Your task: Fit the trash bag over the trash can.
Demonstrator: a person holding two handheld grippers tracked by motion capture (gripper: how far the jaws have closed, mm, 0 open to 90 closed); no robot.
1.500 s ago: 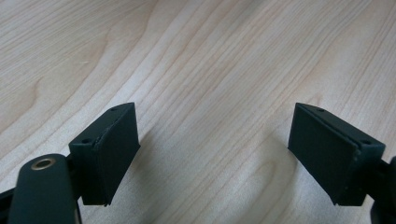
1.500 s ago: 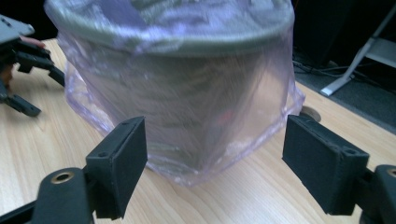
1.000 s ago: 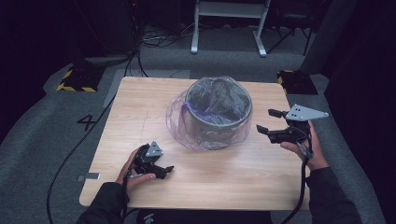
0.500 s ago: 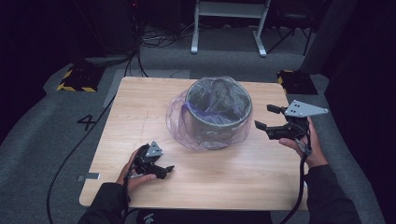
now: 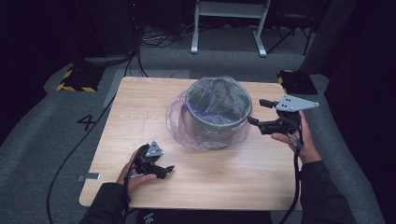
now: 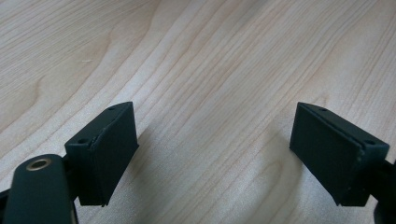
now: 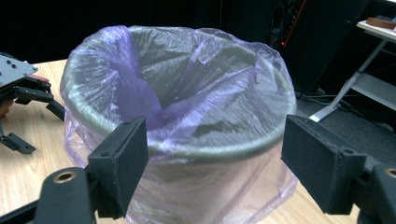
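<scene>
Bin [image 5: 212,122] mid-tabletop [image 5: 140,112], lined with thin purple bag [image 7: 187,116]: light, floppy, slippery, tears easily; pinch film at rim. Right gripper [image 5: 258,111] jaws open beside it; left gripper [image 5: 164,171] open, resting apart.

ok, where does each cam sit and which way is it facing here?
High view: fixed above the person's side, looking forward and down on the table; both forearms, left gripper and right gripper show.
Left gripper view: rides the left gripper, aimed down at bare wood between open jaws.
Right gripper view: rides the right gripper, facing the bin and its purple bag.
Shared: high and right gripper views both show the bin and left gripper.
</scene>
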